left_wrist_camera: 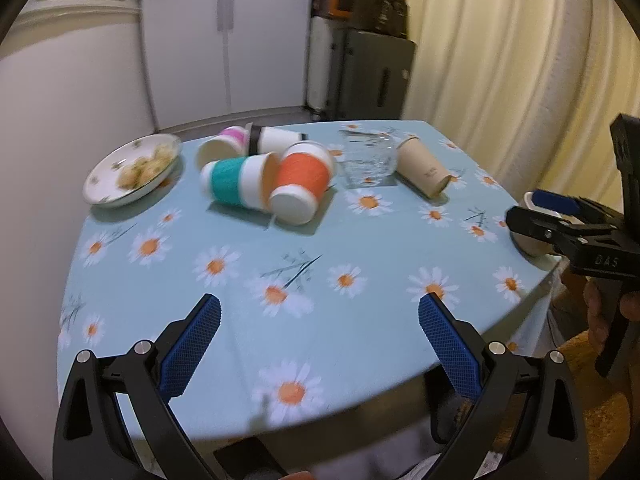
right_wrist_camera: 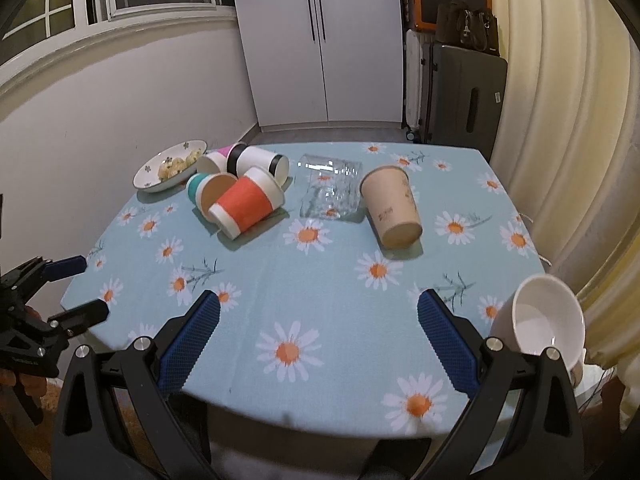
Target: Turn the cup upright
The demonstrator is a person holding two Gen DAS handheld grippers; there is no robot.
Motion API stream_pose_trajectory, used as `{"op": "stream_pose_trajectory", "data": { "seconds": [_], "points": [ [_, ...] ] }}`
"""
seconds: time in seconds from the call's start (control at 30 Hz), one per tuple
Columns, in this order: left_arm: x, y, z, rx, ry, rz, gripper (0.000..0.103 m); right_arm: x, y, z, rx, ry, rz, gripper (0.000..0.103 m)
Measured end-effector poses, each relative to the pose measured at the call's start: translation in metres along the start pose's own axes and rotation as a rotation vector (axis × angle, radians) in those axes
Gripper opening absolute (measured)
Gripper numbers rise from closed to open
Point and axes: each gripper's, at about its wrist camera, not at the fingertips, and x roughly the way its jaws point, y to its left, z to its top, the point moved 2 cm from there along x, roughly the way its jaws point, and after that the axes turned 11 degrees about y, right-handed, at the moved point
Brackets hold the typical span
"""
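Cup candidates: several cups lie tipped on the table point(right_wrist_camera: 328, 280); the task does not say which one, so the pick is a judgement.
Likeliest target: kraft paper cup point(right_wrist_camera: 394, 208), lying alone at the right of the far group, clear of its neighbours.
Its axis: long axis runs roughly toward the cameras, slanting slightly right; the narrow base faces near, the wide mouth faces away.
Its neighbours: clear glass point(right_wrist_camera: 330, 190) on its side just to the left; the white mug point(right_wrist_camera: 546, 320) lies well apart at the near right edge of the table, mouth toward the right wrist camera.
Cluster: orange-sleeved cup point(right_wrist_camera: 246, 206), teal-sleeved cup point(left_wrist_camera: 234, 184), black-banded white cup point(right_wrist_camera: 260, 162) and a pink-sleeved cup point(left_wrist_camera: 224, 146) lie touching or overlapping, beside the plate of food point(right_wrist_camera: 170, 166).
Right tool point(right_wrist_camera: 320, 320): fingers spread apart, holding nothing, hovering over the near table.
Left tool point(left_wrist_camera: 320, 322): fingers likewise apart and empty, near the front edge.
Step in hand: approach, judged from both tools being far from any cup.
Doing it well: come in across the kraft cup's sidewall, squeeze lightly since paper crushes, then pivot the mouth up and set the base flat.
Risk: nudging the glass or rolling the cup.
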Motion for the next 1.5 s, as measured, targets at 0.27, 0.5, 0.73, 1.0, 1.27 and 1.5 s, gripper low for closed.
{"op": "stream_pose_trajectory", "data": {
  "seconds": [0.27,0.5,0.73,1.0,1.27,1.5],
  "points": [
    [0.038,-0.004,0.077,0.072,0.113,-0.052,0.097,0.011,-0.02,0.064,0.05,0.027,0.062,0.098],
    [0.071,-0.008,0.12,0.105,0.18,-0.047,0.095,0.032,-0.041,0.09,0.179,0.095,0.227,0.098],
    [0.106,-0.004,0.148,0.118,0.297,-0.026,0.095,0.038,-0.057,0.089,0.212,0.085,0.231,0.098],
    [0.141,-0.003,0.163,0.164,0.391,0.055,0.085,0.045,-0.064,0.082,0.218,0.117,0.272,0.098],
    [0.159,0.002,0.169,0.191,0.425,0.098,0.079,0.052,-0.052,0.078,0.174,0.138,0.266,0.098],
    [0.169,0.001,0.171,0.198,0.454,0.101,0.079,0.053,-0.05,0.076,0.165,0.143,0.271,0.098]
  ]
}}
